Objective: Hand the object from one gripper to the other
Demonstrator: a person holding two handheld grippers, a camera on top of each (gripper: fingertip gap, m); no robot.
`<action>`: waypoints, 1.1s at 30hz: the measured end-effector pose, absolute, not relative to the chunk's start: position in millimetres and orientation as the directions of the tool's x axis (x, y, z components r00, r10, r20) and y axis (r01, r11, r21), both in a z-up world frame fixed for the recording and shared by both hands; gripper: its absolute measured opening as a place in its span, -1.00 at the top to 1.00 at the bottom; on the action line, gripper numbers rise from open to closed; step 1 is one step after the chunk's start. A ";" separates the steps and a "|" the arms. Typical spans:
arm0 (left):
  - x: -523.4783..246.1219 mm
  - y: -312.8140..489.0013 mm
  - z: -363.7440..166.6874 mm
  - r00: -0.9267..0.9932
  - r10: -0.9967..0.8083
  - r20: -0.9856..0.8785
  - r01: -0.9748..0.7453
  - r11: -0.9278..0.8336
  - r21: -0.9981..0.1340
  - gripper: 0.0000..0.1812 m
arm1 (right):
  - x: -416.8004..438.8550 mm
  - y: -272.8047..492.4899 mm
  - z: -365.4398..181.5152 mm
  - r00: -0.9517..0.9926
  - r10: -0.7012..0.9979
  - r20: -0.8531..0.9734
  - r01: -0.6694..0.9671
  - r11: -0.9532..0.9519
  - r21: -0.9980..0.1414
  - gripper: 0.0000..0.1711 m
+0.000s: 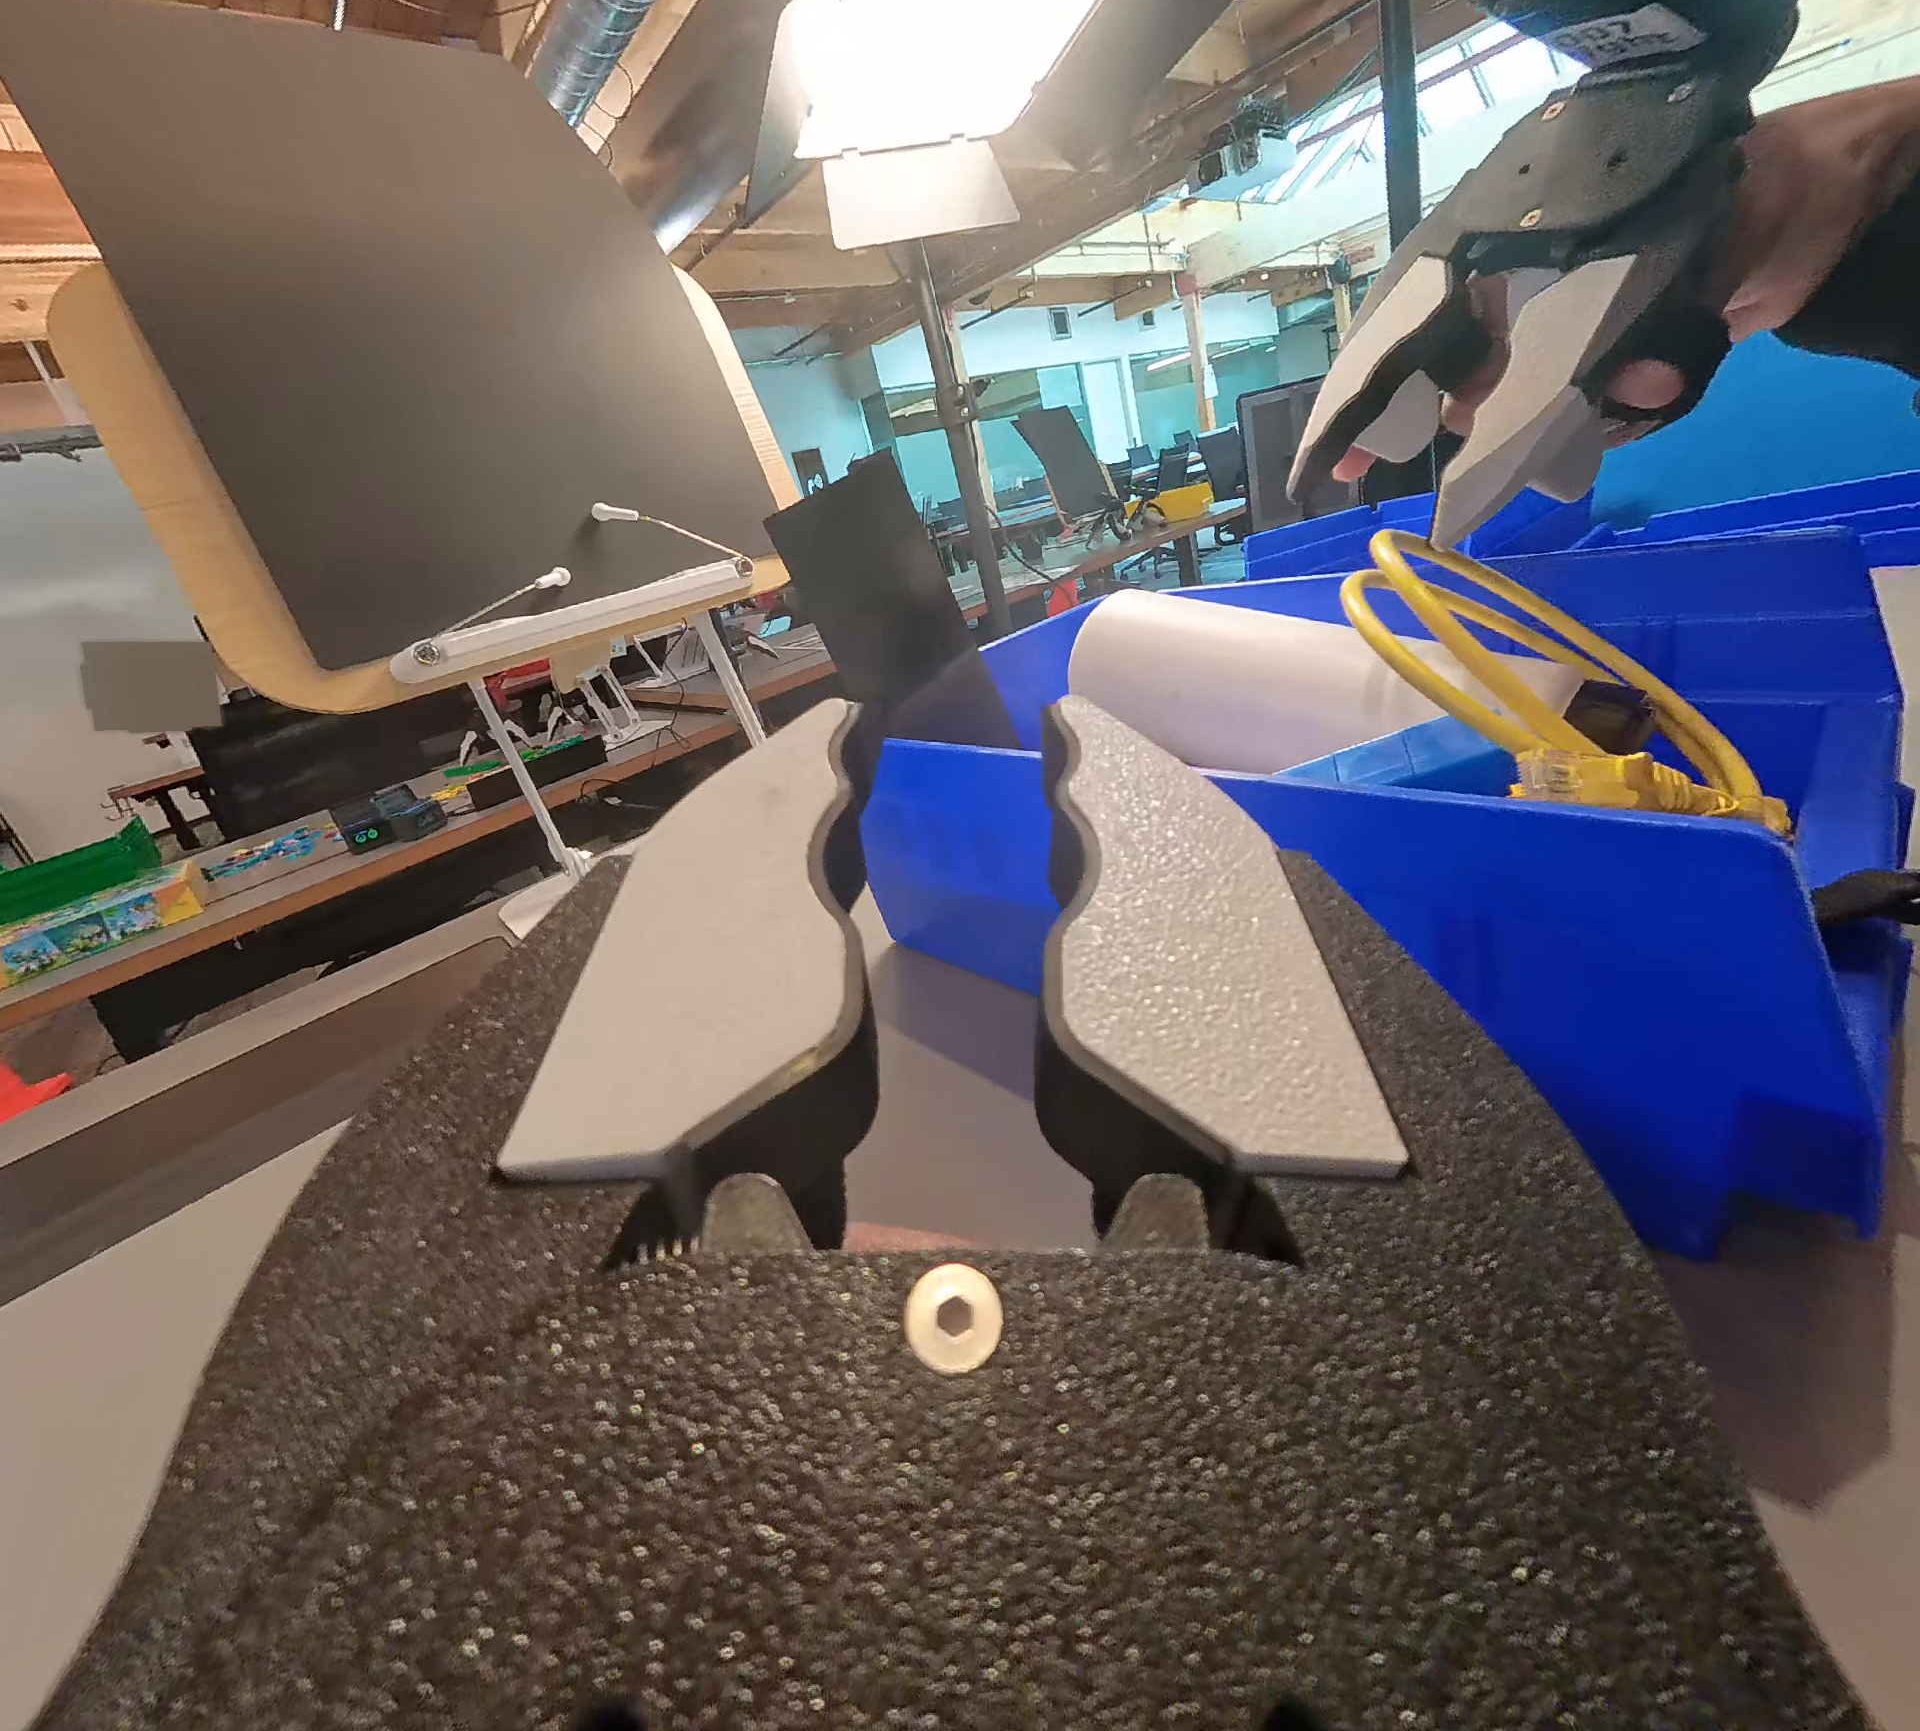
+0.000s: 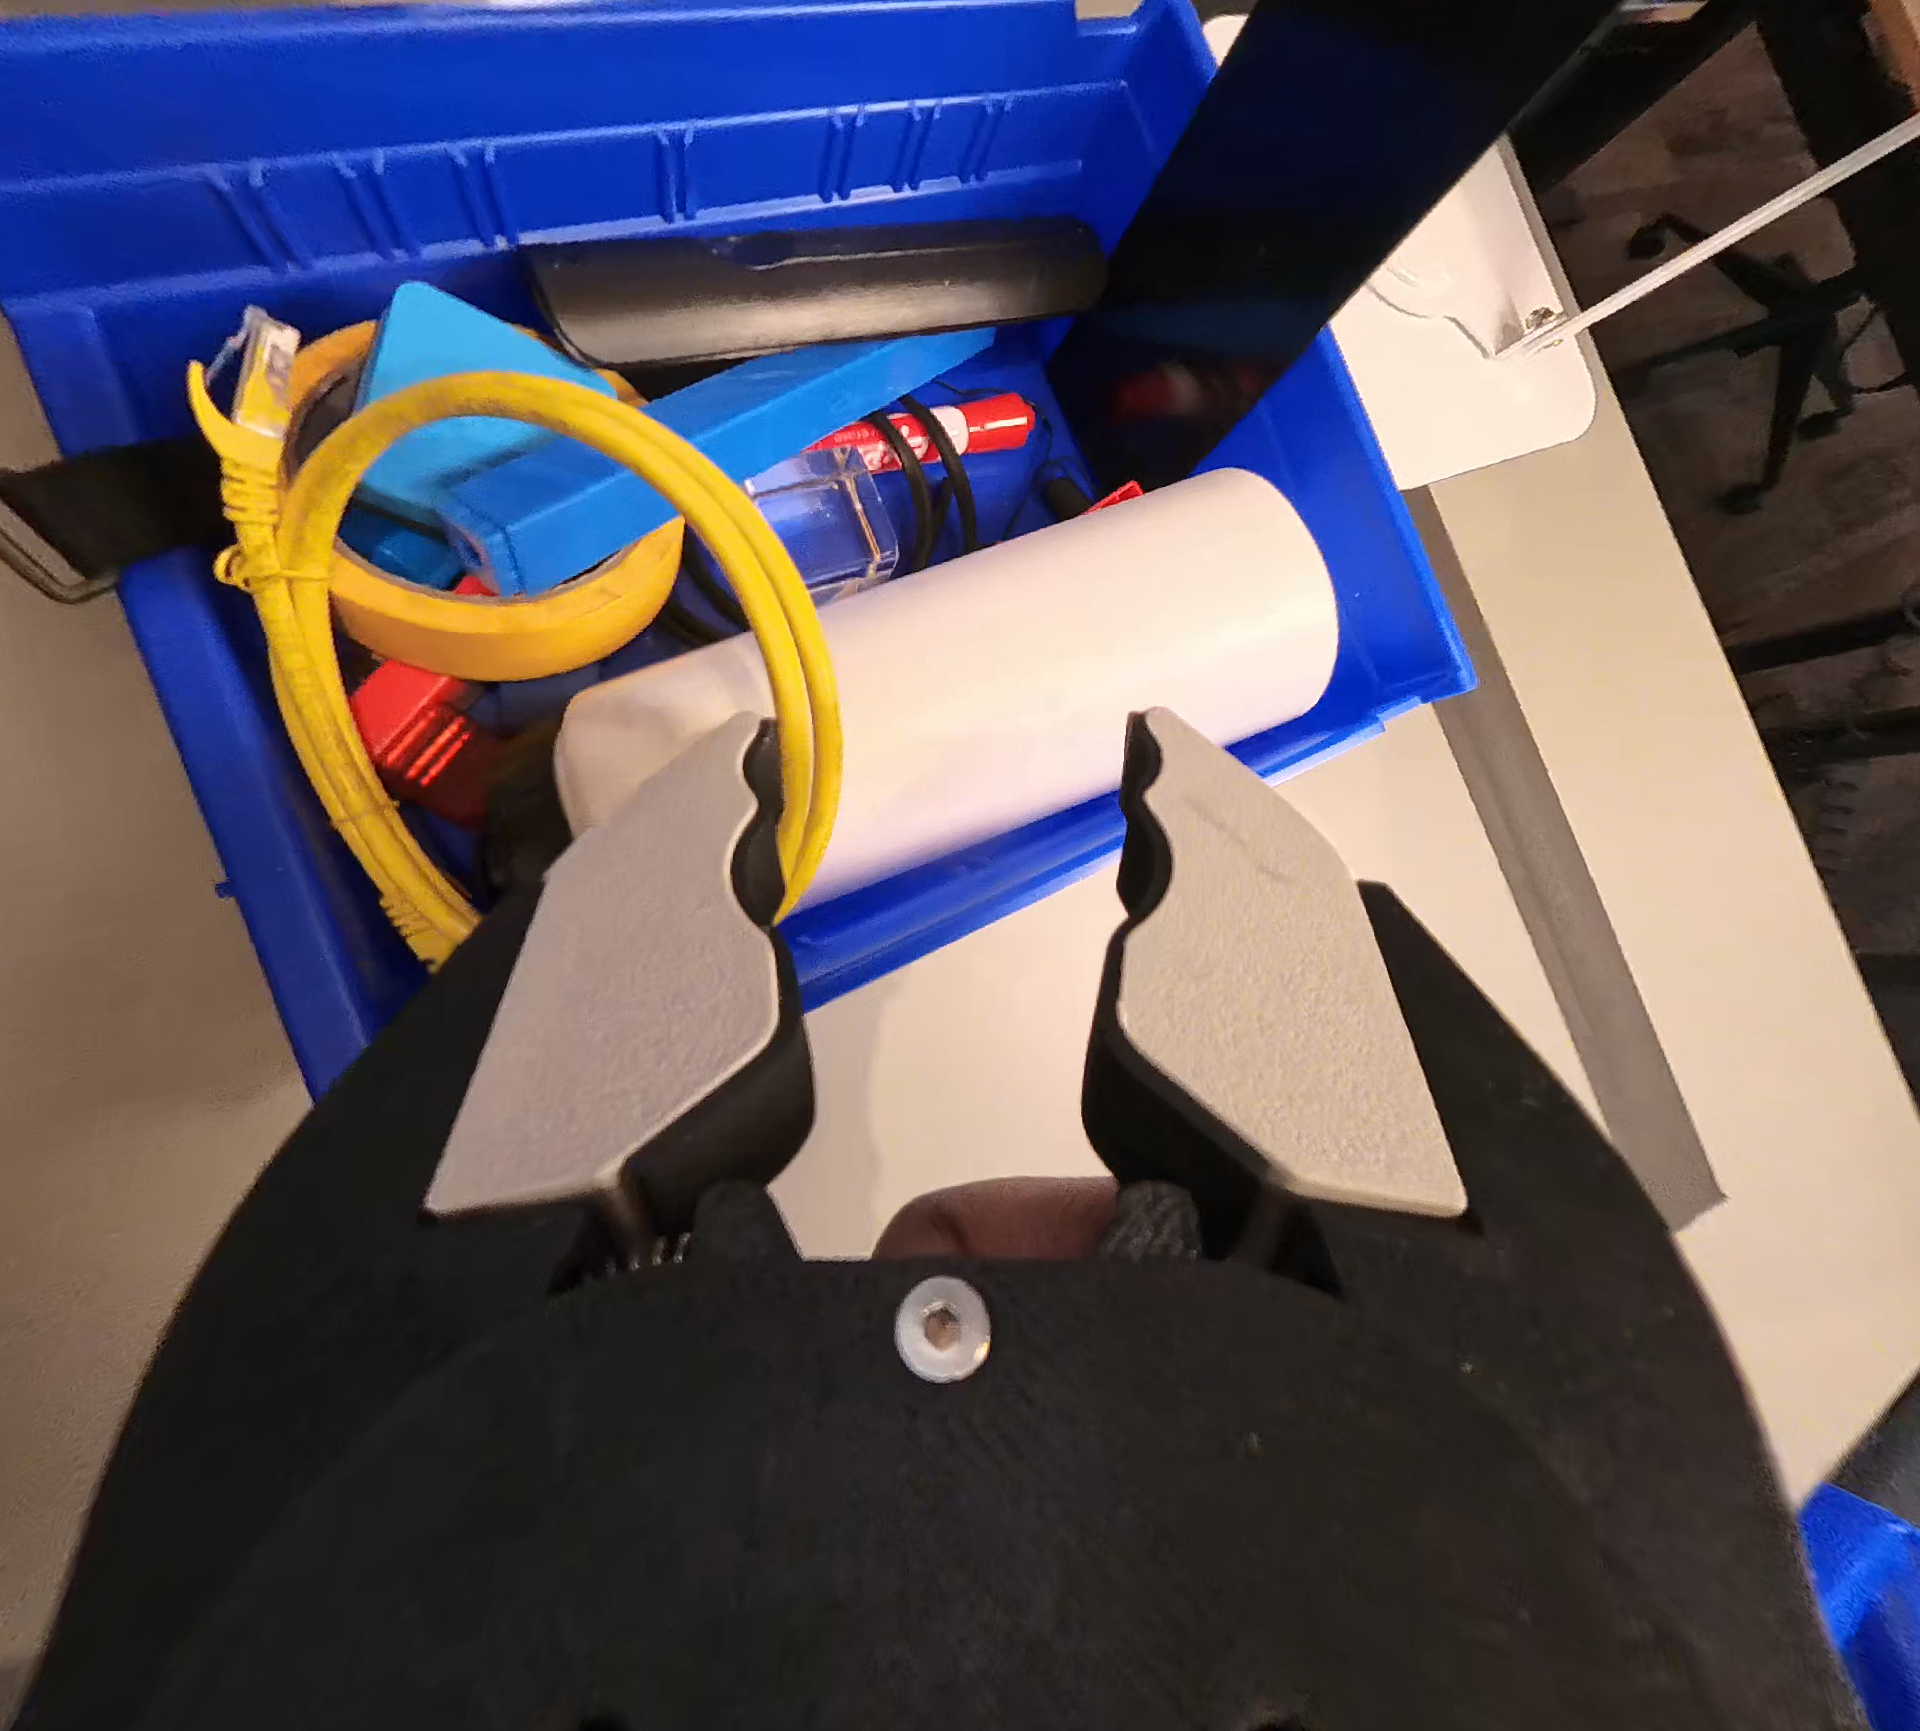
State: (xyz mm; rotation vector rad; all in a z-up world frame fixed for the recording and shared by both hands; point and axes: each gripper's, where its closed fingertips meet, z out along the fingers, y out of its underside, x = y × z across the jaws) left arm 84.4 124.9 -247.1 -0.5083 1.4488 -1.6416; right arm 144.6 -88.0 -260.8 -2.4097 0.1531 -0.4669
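The coiled yellow cable [image 2: 312,642] stood on edge in the blue bin [image 2: 623,112]. The right hand-held gripper [image 2: 951,741] hung above it, angled down, fingers spread and empty, one tip against the loop. The left hand-held gripper [image 1: 951,731] pointed level, released.

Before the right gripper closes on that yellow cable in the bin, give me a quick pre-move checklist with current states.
1. Right gripper open: ok, jaws wide apart.
2. Yellow cable between the fingers: cannot tell; its loop lies against the inner edge of one finger, not centred in the gap.
3. Nothing else in the gap: not ok, the white roll lies right below the opening.
4. Cable free of clutter: cannot tell; it is draped around the yellow tape roll in the blue bin.
5. Left gripper open and empty for the handover: ok.
6. Left gripper close by: ok, it waits beside the bin.
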 end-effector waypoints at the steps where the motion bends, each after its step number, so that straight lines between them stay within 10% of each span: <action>1: 84.3 124.7 -247.4 -0.544 -0.805 -0.235 0.332 0.051 -0.942 0.64 | 146.9 -86.5 -260.2 0.934 -0.232 0.271 0.002 -0.756 -0.654 0.24; 21: 91.1 113.2 -252.6 -0.623 -0.756 -0.202 0.275 0.031 -0.961 0.65 | 214.4 -61.6 -279.9 0.978 -0.205 0.030 -0.108 -0.629 -0.770 0.16; 26: 91.5 110.2 -253.0 -0.636 -0.745 -0.200 0.272 0.025 -0.962 0.65 | 182.2 -67.7 -279.7 0.998 -0.043 0.053 0.010 -0.672 -0.741 0.50; 33: 91.4 109.5 -253.6 -0.638 -0.743 -0.201 0.270 0.029 -0.962 0.64 | 218.9 -66.4 -271.9 0.965 -0.200 0.171 0.002 -0.645 -0.764 0.27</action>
